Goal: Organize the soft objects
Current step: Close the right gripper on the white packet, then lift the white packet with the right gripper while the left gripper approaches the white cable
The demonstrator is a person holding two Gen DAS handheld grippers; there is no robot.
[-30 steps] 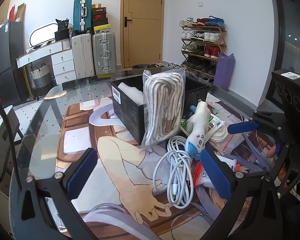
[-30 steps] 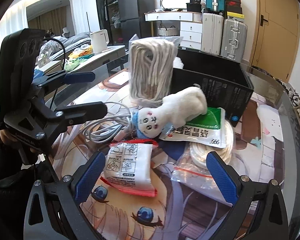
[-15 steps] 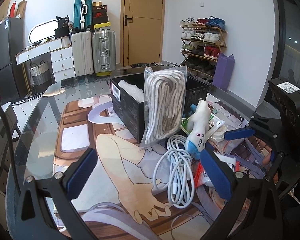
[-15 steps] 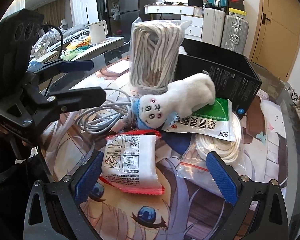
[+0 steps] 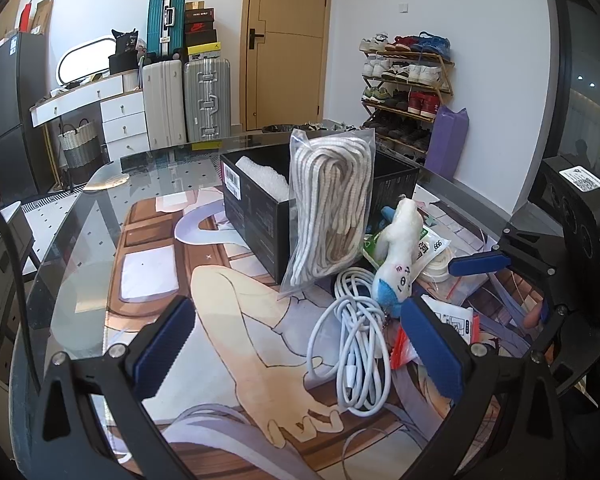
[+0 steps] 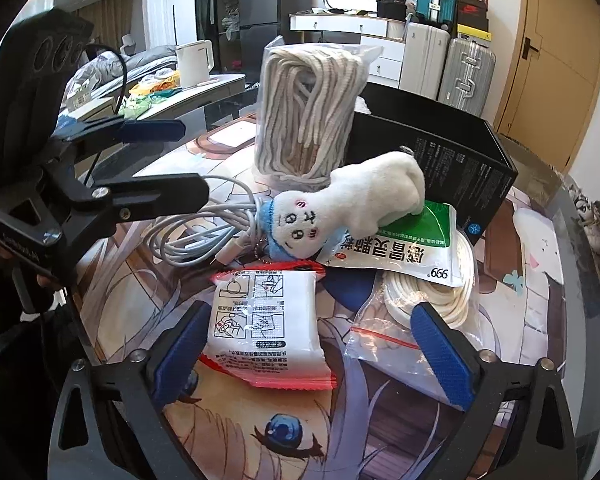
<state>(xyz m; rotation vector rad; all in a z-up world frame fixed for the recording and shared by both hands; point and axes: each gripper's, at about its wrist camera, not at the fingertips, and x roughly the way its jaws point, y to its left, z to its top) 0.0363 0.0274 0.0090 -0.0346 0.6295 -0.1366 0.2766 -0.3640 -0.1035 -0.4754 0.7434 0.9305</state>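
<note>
My right gripper point(image 6: 310, 320) points down at a white and red packet point(image 6: 264, 320) that lies flat on the printed mat. Its jaws are closing around the packet, but the pads stand clear of it. Just beyond lies a white plush toy point(image 6: 352, 204) with a blue hat, resting on a green and white sachet point(image 6: 412, 240). A bag of cream rope point(image 5: 328, 208) leans on the black box point(image 5: 256, 208). My left gripper point(image 5: 296, 320) hovers open over the mat, near a coiled white cable point(image 5: 356, 344), holding nothing.
A zip bag with a white cord coil point(image 6: 452, 292) lies right of the packet. The glass table's edge point(image 5: 100, 184) curves round the left and back. Suitcases point(image 5: 184, 100) and a shoe rack point(image 5: 408, 88) stand against the far walls.
My right gripper has come closer to the packet, and its fingers have drawn in a little. The left gripper and the objects have stayed put.
</note>
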